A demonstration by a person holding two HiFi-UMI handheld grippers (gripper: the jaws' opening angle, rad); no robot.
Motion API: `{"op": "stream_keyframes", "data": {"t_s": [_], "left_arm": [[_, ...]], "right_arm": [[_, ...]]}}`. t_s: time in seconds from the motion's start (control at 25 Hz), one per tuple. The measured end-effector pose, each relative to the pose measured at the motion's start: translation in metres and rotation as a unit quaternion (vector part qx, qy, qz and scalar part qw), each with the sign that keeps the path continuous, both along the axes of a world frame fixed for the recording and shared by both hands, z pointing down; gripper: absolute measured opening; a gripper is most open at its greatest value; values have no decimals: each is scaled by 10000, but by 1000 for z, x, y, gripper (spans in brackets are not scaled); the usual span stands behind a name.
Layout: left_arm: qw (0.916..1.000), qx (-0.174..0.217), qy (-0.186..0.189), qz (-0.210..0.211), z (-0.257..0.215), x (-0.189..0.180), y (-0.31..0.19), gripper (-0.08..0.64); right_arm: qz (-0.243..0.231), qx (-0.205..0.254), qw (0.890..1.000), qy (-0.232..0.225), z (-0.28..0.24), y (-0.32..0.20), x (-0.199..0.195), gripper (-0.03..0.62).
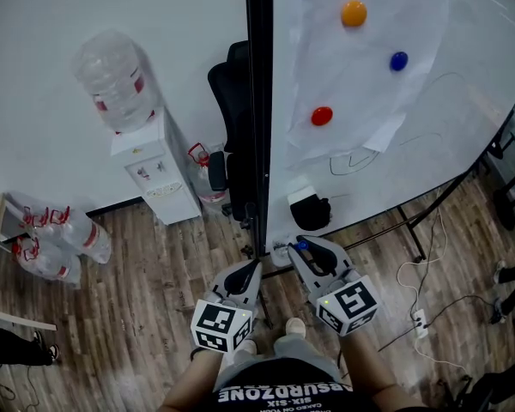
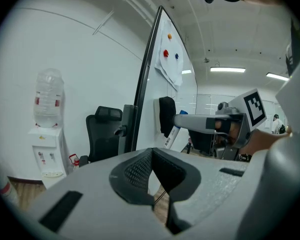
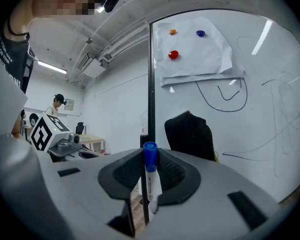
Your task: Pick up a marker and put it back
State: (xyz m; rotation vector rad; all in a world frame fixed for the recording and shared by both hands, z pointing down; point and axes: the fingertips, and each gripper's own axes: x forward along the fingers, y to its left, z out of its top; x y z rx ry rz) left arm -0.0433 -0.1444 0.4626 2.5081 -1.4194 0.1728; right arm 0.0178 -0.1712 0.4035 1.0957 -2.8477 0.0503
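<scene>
**Right gripper.** The right gripper point(image 1: 309, 242) sits at lower centre of the head view, just below the lower edge of the whiteboard point(image 1: 446, 136). In its own view the jaws are partly closed and clamp a marker point(image 3: 150, 176). The white barrel is pinched between the ribbed pads. The blue cap stands at the upper end, clear of the jaw tips, at centre frame.

**Marker location.** It is in the right gripper, upright in that view. It lies in front of the board and near the black eraser point(image 1: 313, 213) that hangs at the board's lower left. No view shows whether it touches the board.

**Left gripper.** The left gripper point(image 2: 151, 152) has its jaw tips together with nothing between them. In the head view it lies beside the right gripper, to its left, in line with the board's dark edge post point(image 1: 258, 101).

**Board.** A sheet of paper point(image 1: 373, 93) is pinned in the upper part of the frame by an orange magnet point(image 1: 354, 12), a blue magnet point(image 1: 399, 60) and a red magnet point(image 1: 322, 116). Pen lines run below the sheet.

**Surroundings.** A water dispenser point(image 1: 159, 174) stands at left of the frame with a bottle point(image 1: 113, 80) on top. A black office chair point(image 1: 227, 84) is next to the post. The floor point(image 1: 137, 273) is wood plank.
</scene>
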Motion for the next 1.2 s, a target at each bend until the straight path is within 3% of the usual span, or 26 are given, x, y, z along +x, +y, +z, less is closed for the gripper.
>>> {"op": "stream_keyframes", "data": {"t_s": [1.2], "left_arm": [[9998,-13,-57,-188,-2,-3,6,8]], "right_arm": [[13,-282,9990,341,39,-8,0,71]]}}
